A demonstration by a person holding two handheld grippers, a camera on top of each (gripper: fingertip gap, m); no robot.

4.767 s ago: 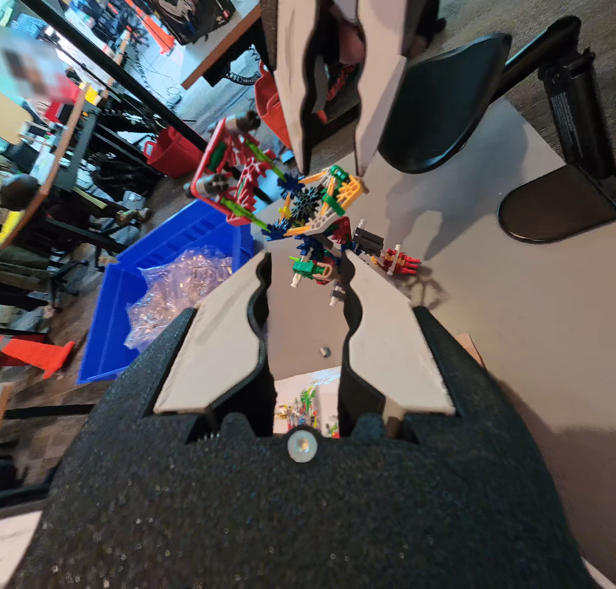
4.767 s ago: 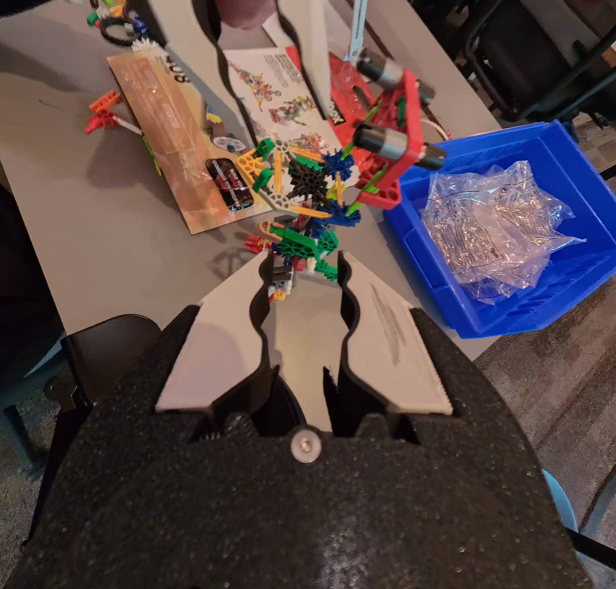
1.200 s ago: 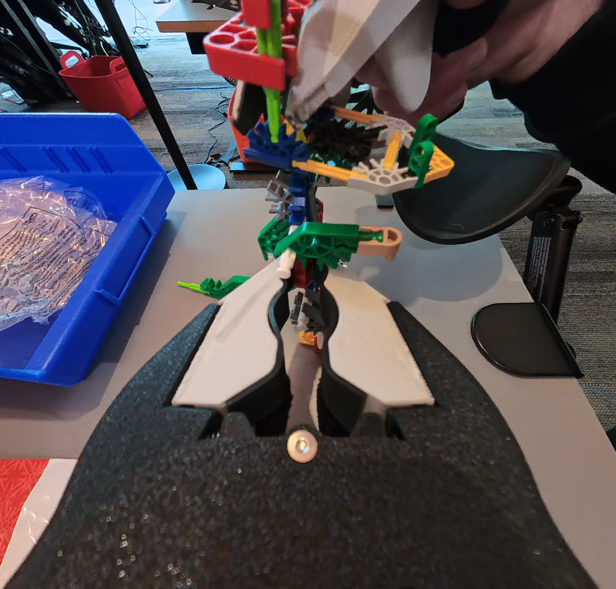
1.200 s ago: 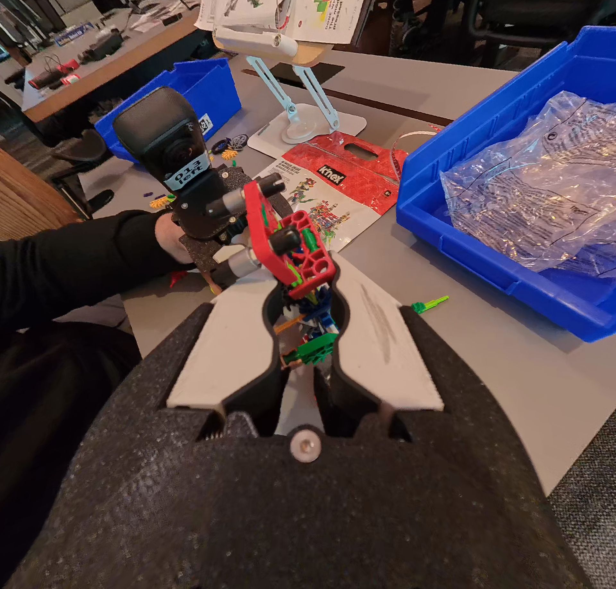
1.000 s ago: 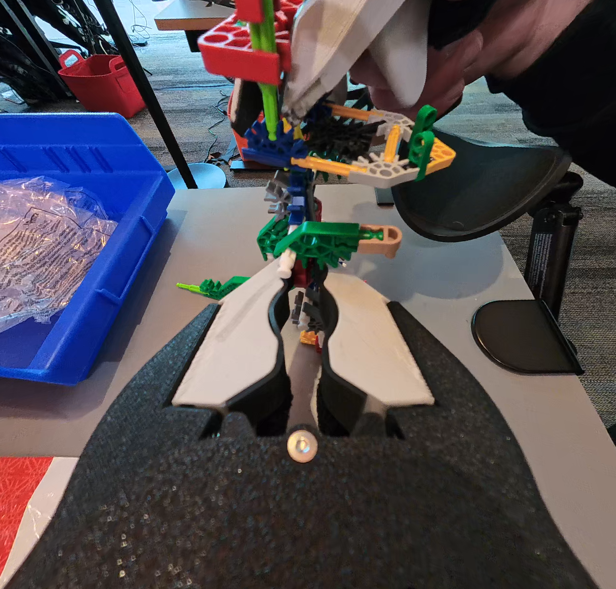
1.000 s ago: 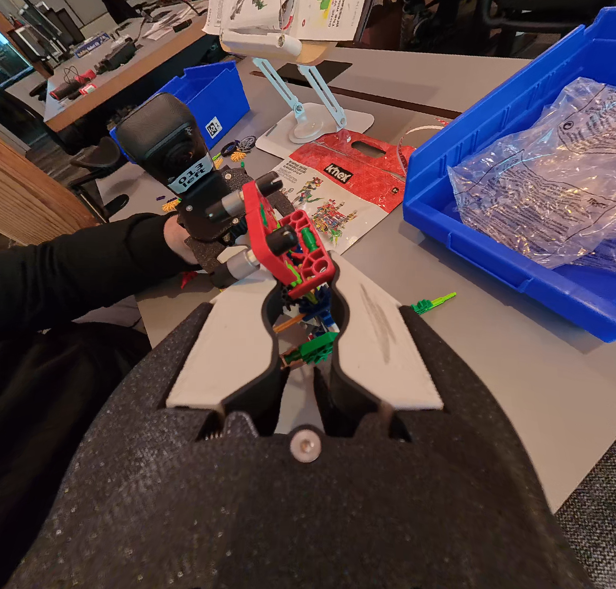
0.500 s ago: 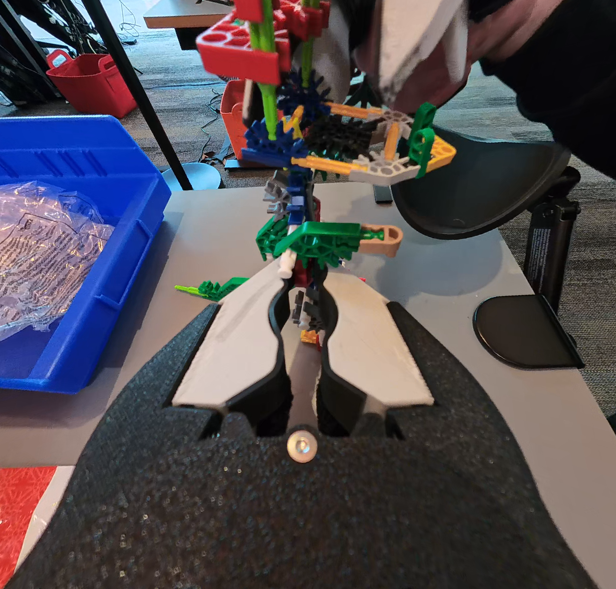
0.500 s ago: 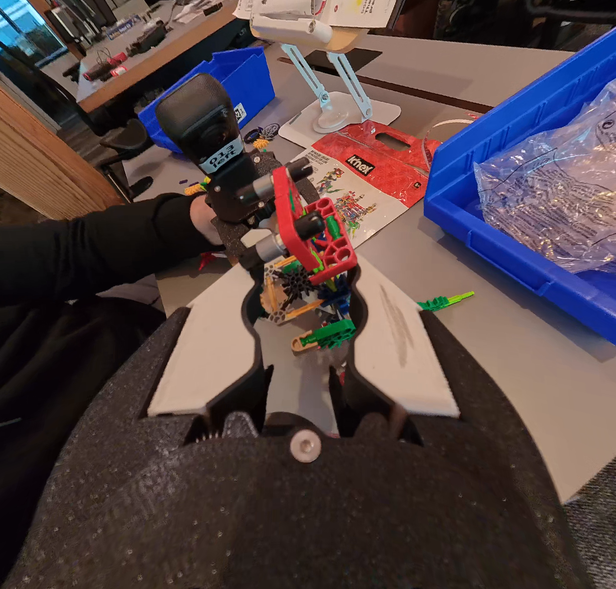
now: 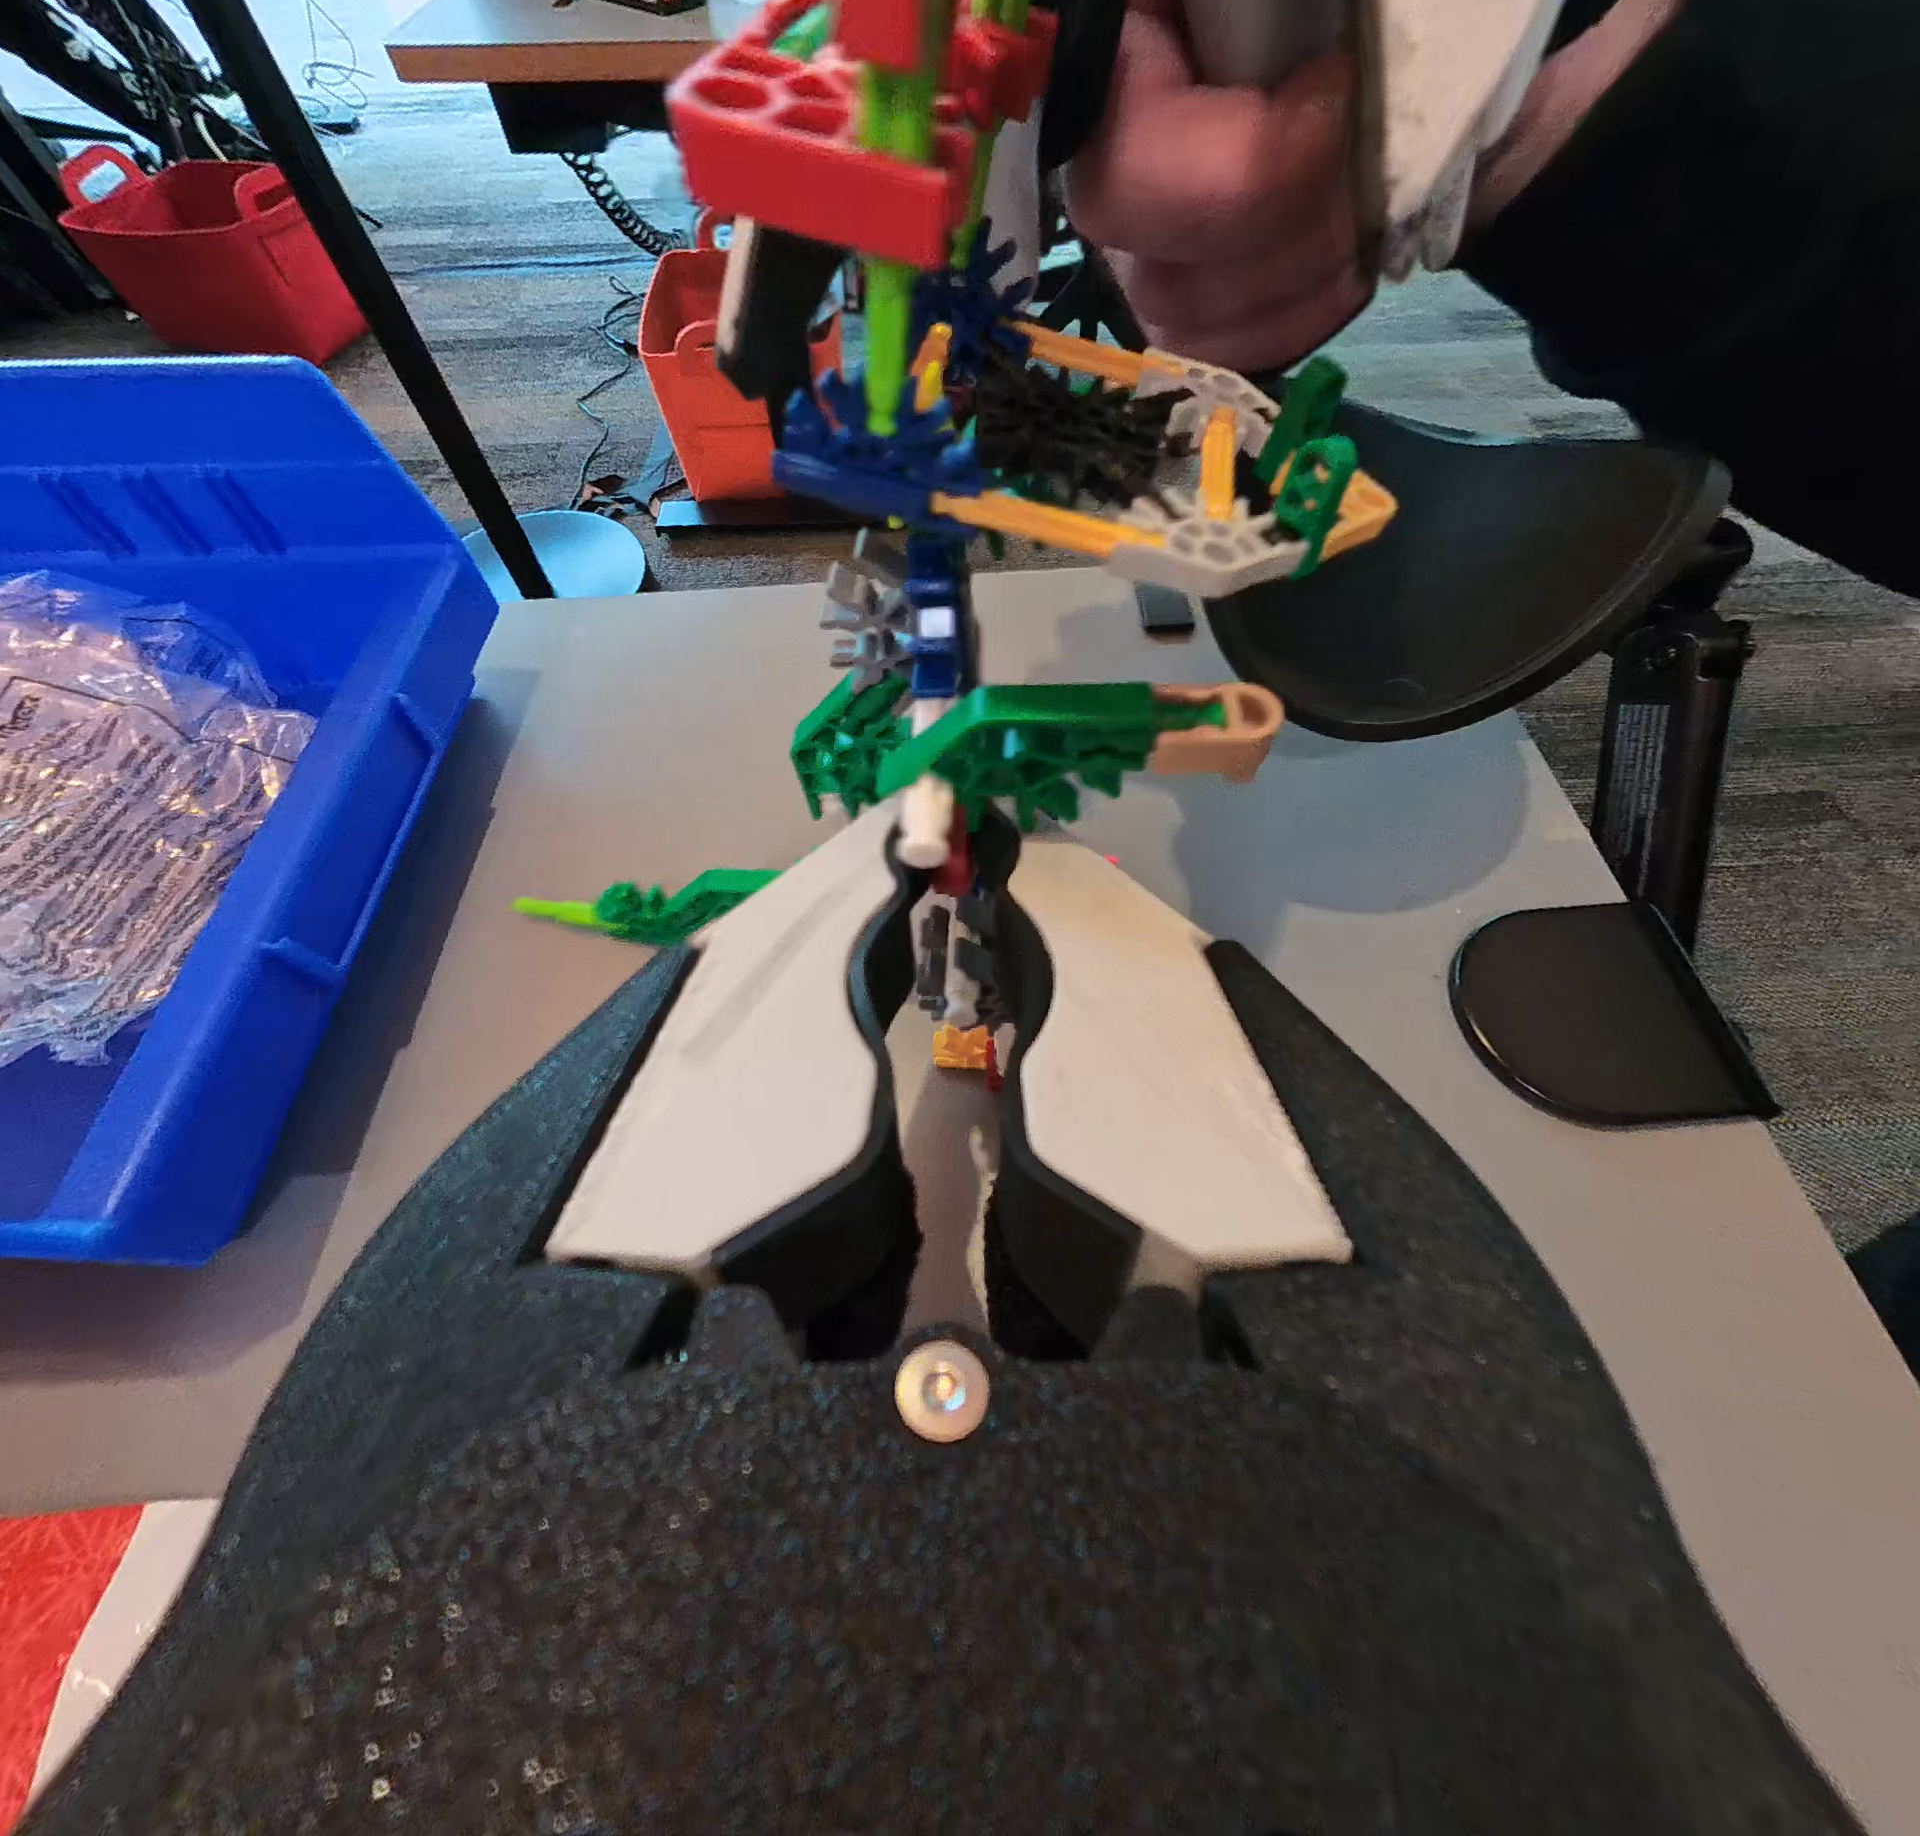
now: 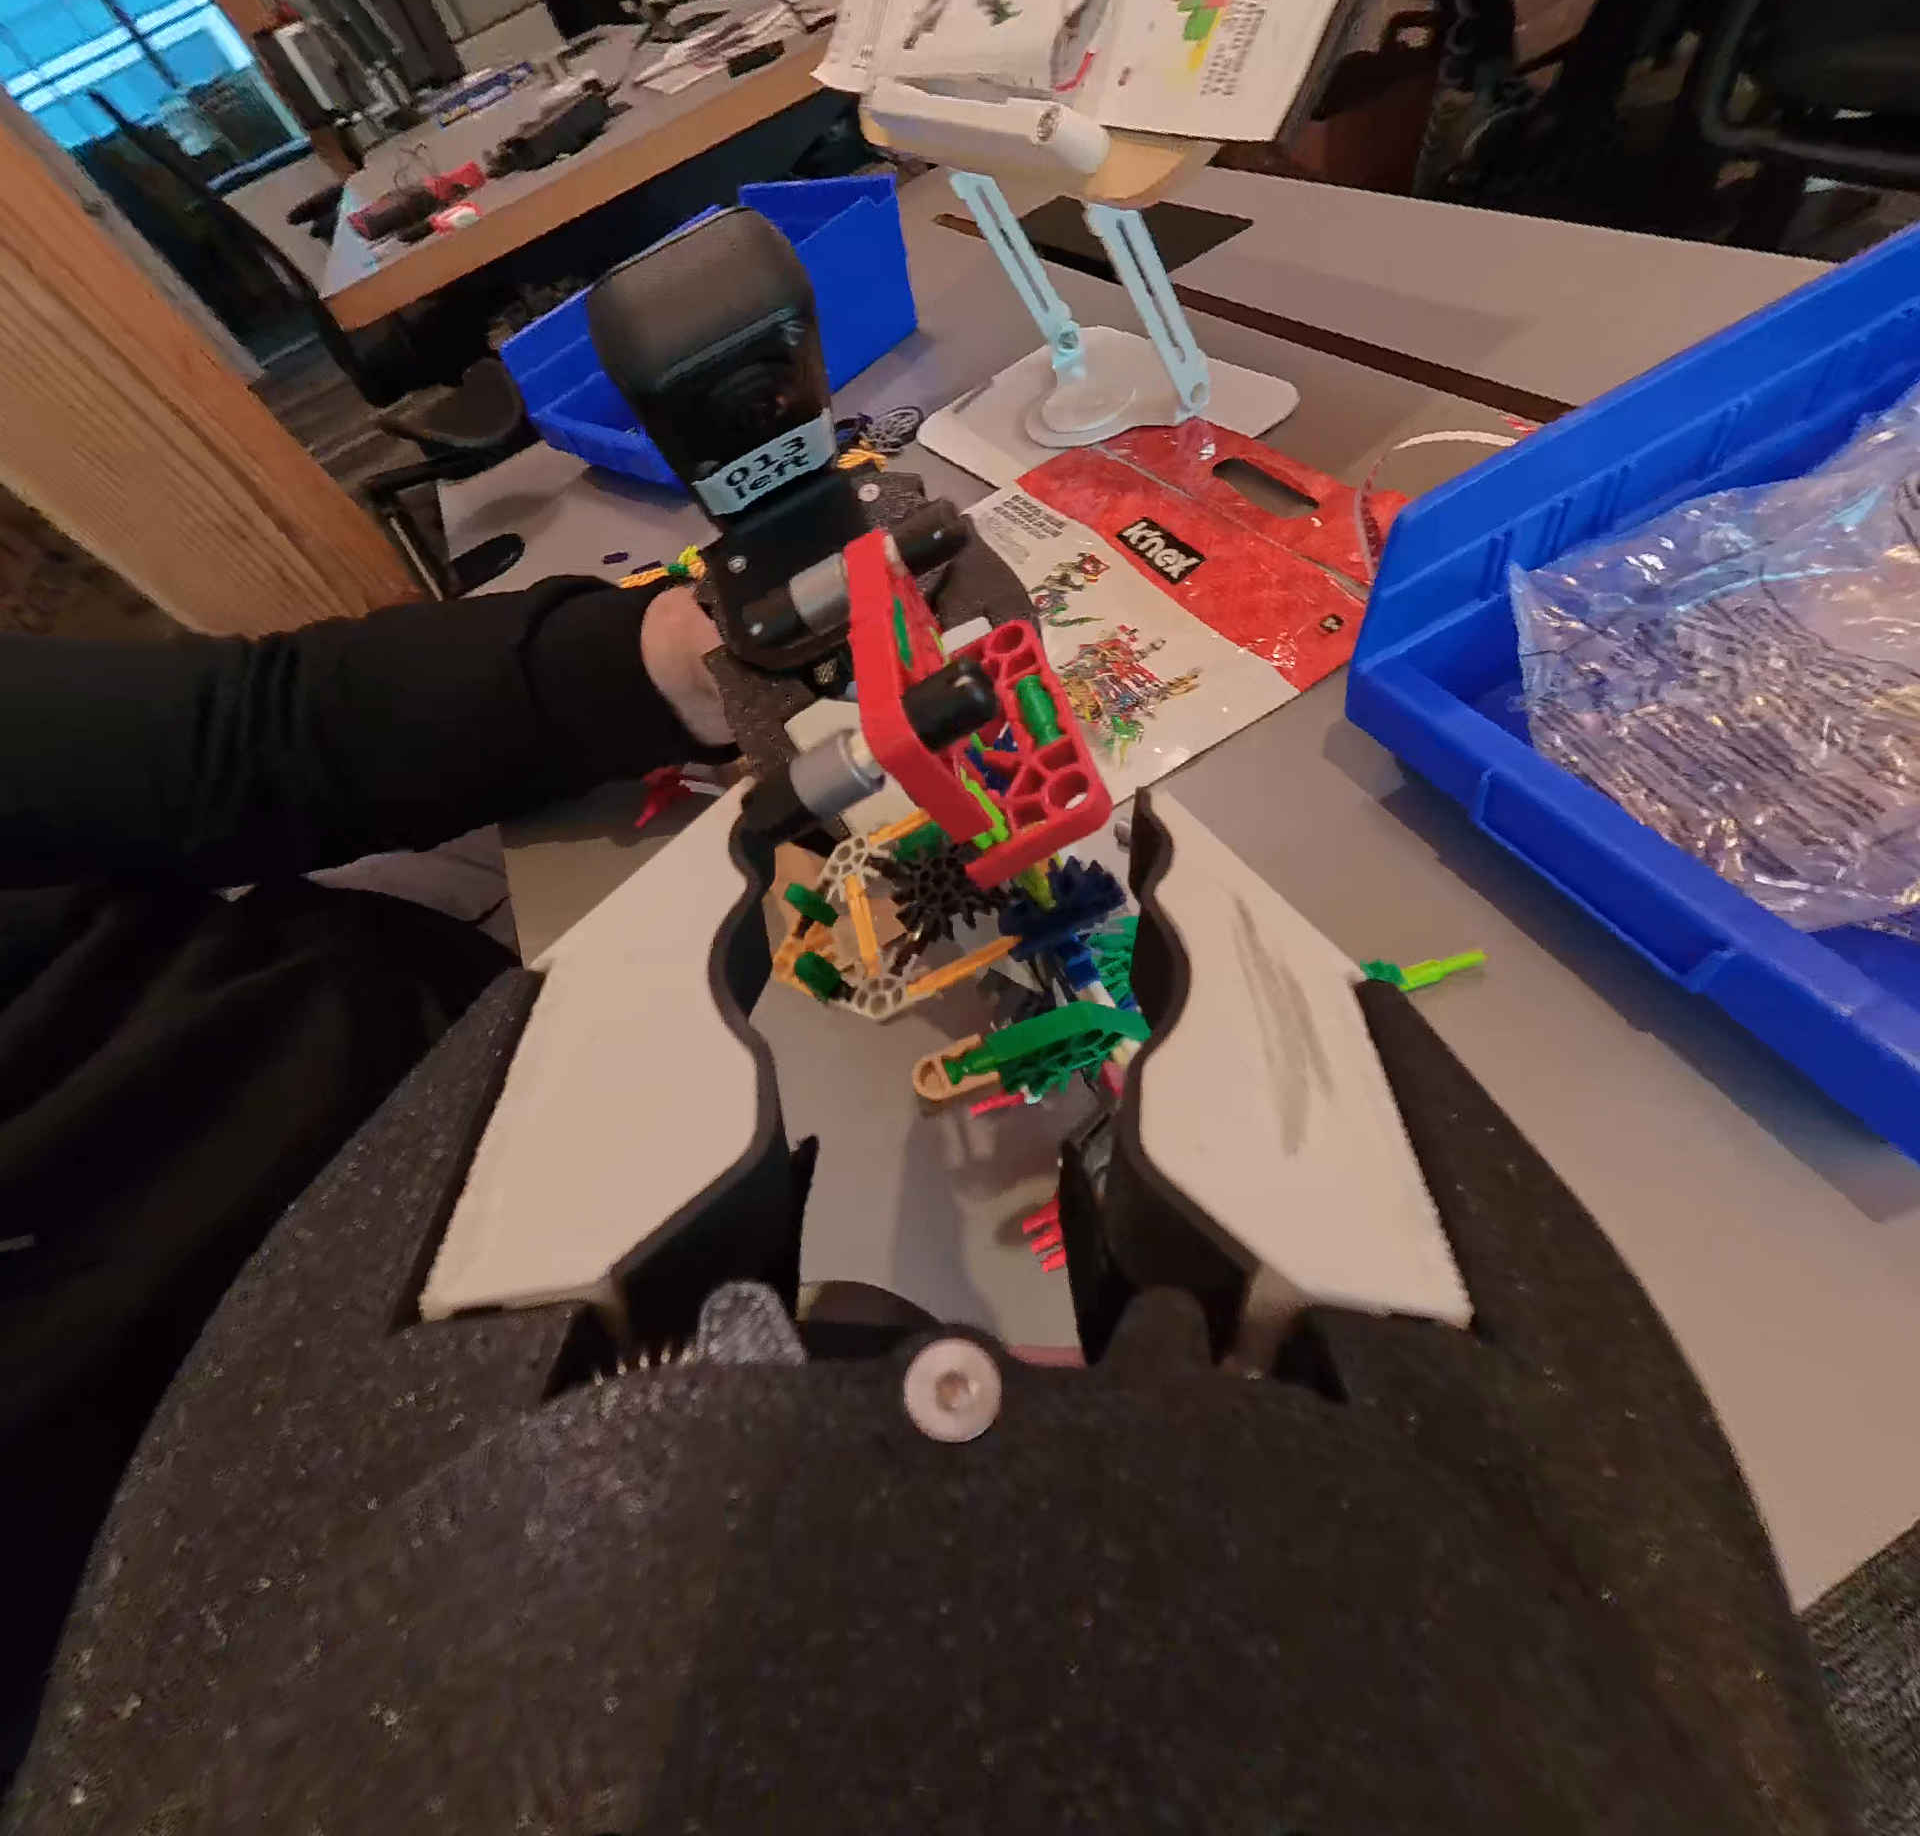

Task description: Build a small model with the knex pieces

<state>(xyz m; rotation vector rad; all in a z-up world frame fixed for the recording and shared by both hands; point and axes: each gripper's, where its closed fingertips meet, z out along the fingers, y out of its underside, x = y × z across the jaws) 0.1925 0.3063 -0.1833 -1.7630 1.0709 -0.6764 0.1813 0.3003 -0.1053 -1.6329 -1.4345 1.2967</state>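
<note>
A toy model of plastic rods and connectors stands upright over the grey table. It has a red frame on top, a black gear, a yellow and white frame and a green part with a tan clip. My left gripper is shut on the model's lower stem. My right gripper is open, its fingers on either side of the model without touching it. In the left wrist view the right gripper's white finger and a hand are above the model.
A blue bin with a clear plastic bag is to the left; it also shows in the right wrist view. A loose green piece lies on the table. A red and white bag, a booklet stand, black chair armrests.
My right gripper has opened, let go of the model's top and drawn back from it. My left gripper keeps its hold on the stem, and the model has barely moved.
</note>
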